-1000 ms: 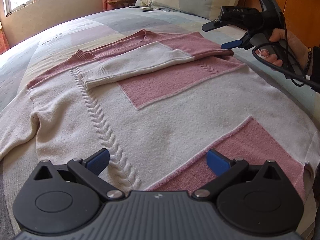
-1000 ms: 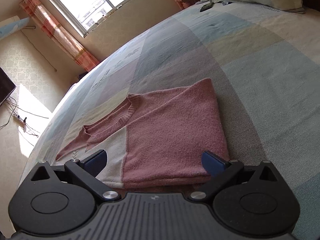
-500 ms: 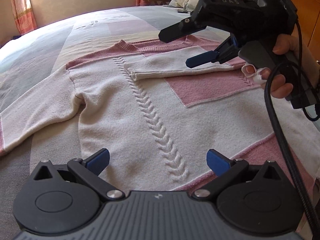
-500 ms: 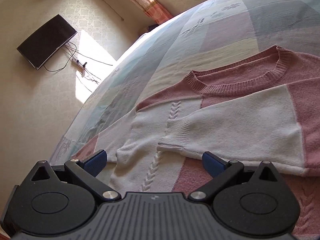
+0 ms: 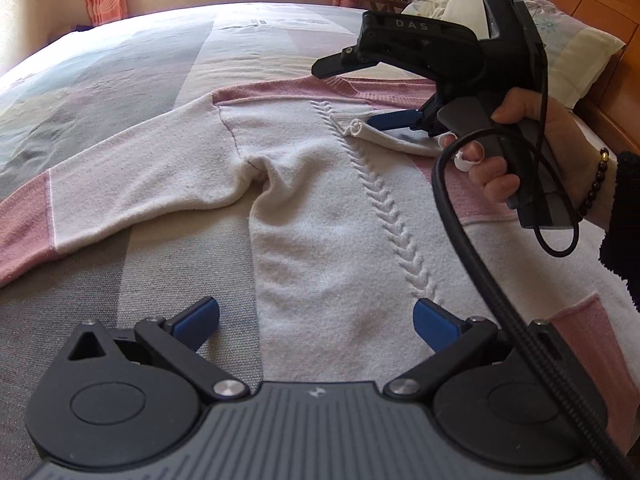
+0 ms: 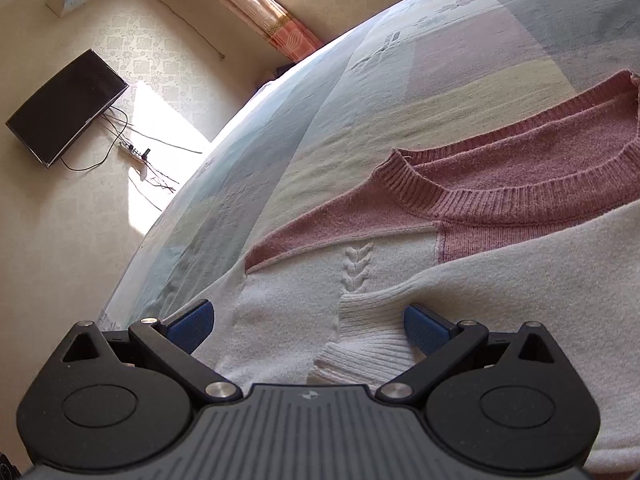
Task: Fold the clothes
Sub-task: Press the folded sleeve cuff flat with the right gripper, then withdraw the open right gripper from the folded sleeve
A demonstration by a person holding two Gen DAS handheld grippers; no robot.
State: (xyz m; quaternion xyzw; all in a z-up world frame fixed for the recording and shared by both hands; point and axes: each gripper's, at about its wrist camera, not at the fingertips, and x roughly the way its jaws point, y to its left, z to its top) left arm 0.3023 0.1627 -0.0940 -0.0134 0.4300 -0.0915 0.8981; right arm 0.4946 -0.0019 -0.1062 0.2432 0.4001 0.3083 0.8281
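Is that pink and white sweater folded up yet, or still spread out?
Partly folded. One sleeve lies across the sweater chest; the other sleeve stretches out flat on the bed.

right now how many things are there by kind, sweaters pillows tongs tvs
sweater: 1
pillows: 2
tongs, left tongs and right tongs: 2
tv: 1
total: 6
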